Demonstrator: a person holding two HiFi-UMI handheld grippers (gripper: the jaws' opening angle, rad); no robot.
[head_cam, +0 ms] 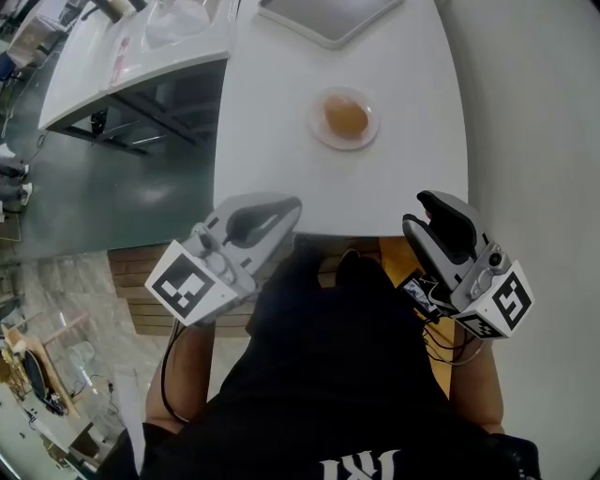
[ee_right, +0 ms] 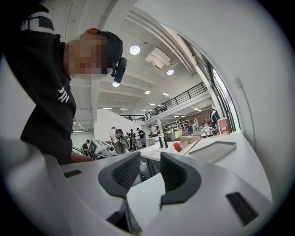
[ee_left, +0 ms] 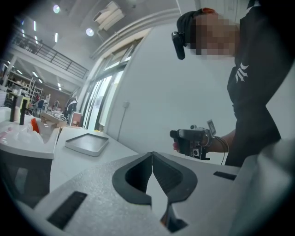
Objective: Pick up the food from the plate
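A round brown piece of food [head_cam: 346, 117] lies on a small clear plate [head_cam: 321, 137] in the middle of the white table [head_cam: 281, 141]. Both grippers hang at the table's near edge, well short of the plate. My left gripper [head_cam: 292, 206] points inward from the left with its jaws pressed together and empty; its own view shows the tips [ee_left: 151, 155] meeting. On the right, my right gripper [head_cam: 418, 210] stands with a clear gap between its pads [ee_right: 126, 173] and nothing in it.
A grey tray [head_cam: 328, 19] rests at the table's far end, also seen as the tray [ee_left: 86, 143] and the tray [ee_right: 212, 150]. A second white table [head_cam: 131, 56] with clutter stands at the left. A white wall runs along the right.
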